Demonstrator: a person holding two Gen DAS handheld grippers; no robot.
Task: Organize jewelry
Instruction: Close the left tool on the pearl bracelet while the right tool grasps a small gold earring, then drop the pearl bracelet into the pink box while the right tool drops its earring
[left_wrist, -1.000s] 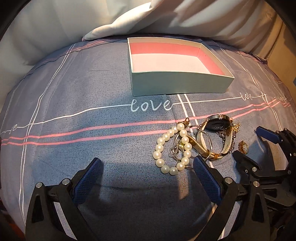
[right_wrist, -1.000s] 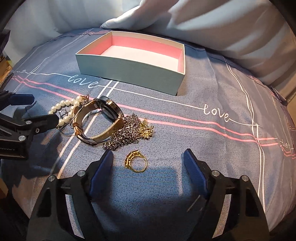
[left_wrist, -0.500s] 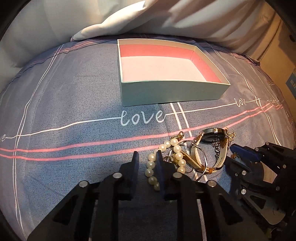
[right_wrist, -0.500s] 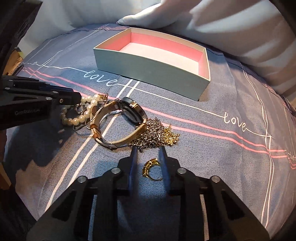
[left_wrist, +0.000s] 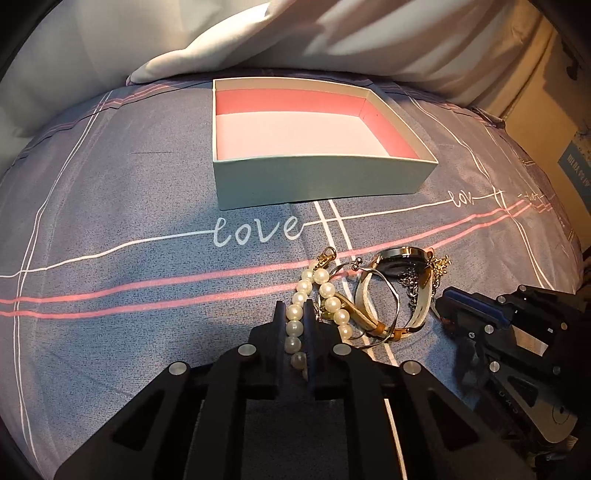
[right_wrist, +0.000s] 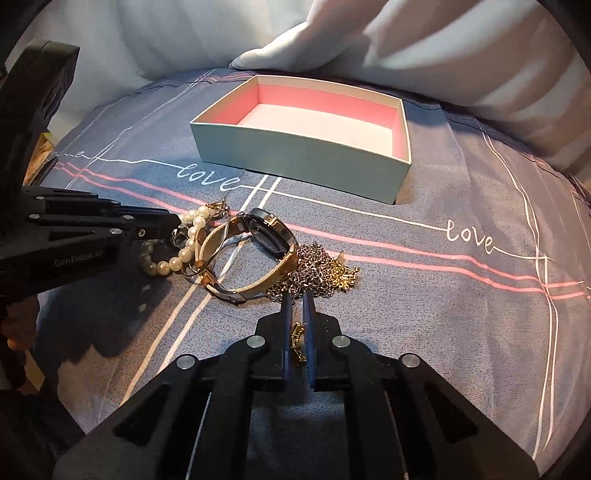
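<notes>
On the blue bedspread lies a heap of jewelry. My left gripper (left_wrist: 295, 310) is shut on the pearl bracelet (left_wrist: 320, 275), with one strand of pearls pinched between its pads. Beside the pearls lie a silver bangle (left_wrist: 384, 280) and a tan-strapped watch (left_wrist: 397, 258). My right gripper (right_wrist: 297, 299) has its jaws closing, and they pinch a gold ring (right_wrist: 297, 341) just short of the silver chain (right_wrist: 314, 269). Beyond the heap the open box (left_wrist: 317, 177) with a pink lining stands empty.
White bedding (left_wrist: 258, 33) is bunched up behind the box (right_wrist: 295, 155). The left gripper (right_wrist: 177, 229) reaches into the right wrist view from the left. A small gold chain (right_wrist: 341, 275) lies by the silver one. A wall and a blue carton (left_wrist: 576, 173) stand at the right.
Both grippers went from wide open to shut. The left closed on the pearl bracelet and the right closed on the gold ring. Both dipped slightly toward the jewelry.
</notes>
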